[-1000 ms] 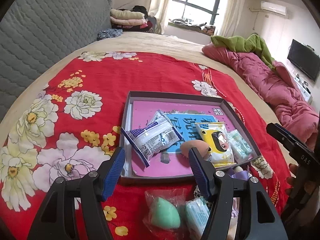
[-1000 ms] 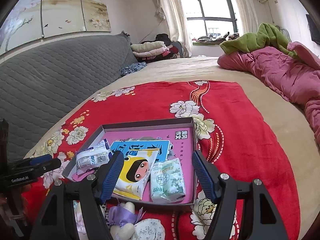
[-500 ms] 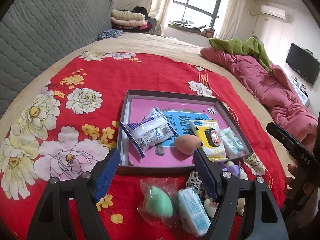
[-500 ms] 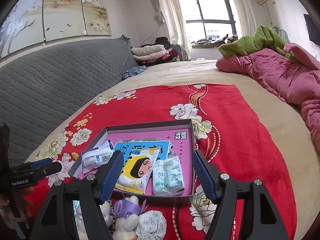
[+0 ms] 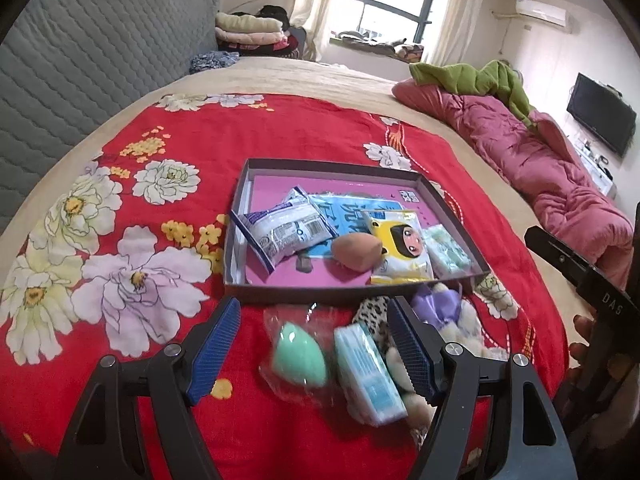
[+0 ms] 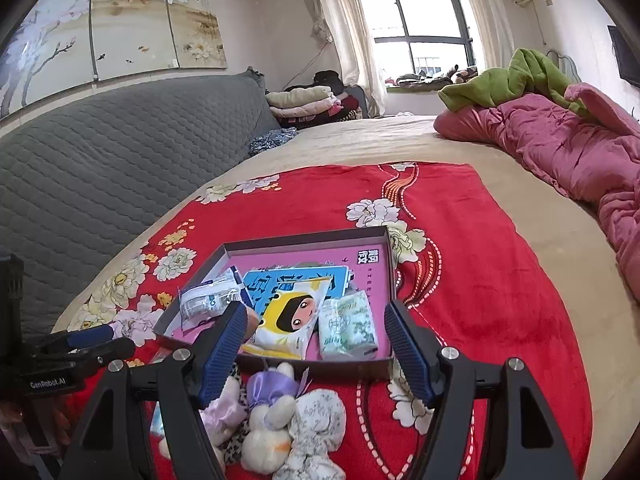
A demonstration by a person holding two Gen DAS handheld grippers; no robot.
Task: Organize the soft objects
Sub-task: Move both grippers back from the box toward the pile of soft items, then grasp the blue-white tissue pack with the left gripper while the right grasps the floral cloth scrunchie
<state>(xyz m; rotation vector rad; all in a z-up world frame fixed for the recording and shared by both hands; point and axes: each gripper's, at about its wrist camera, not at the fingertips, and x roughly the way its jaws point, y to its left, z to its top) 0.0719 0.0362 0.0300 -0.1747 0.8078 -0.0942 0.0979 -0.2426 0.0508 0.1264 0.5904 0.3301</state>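
A shallow grey box (image 5: 352, 294) with a pink floor lies on the red floral blanket. In it are a white wipes packet (image 5: 286, 230), a peach sponge (image 5: 357, 251), a yellow cartoon packet (image 5: 402, 246) and a green tissue pack (image 5: 446, 250). In front of the box lie a bagged green sponge (image 5: 300, 356), a blue tissue pack (image 5: 368, 372) and a plush rabbit with a purple bow (image 6: 272, 412). My left gripper (image 5: 316, 348) is open above the green sponge. My right gripper (image 6: 316, 350) is open above the rabbit and the box's near wall (image 6: 344, 368).
The grey quilted headboard (image 5: 80, 64) runs along the left. A pink duvet (image 5: 540, 164) with a green garment (image 5: 472, 76) lies at the right. Folded bedding (image 5: 248, 32) is stacked at the far end. Beige sheet surrounds the red blanket (image 5: 240, 132).
Both grippers have drawn back toward me from the box. The left gripper's fingers, which were over the box's front edge, now stand over the loose items in front of it.
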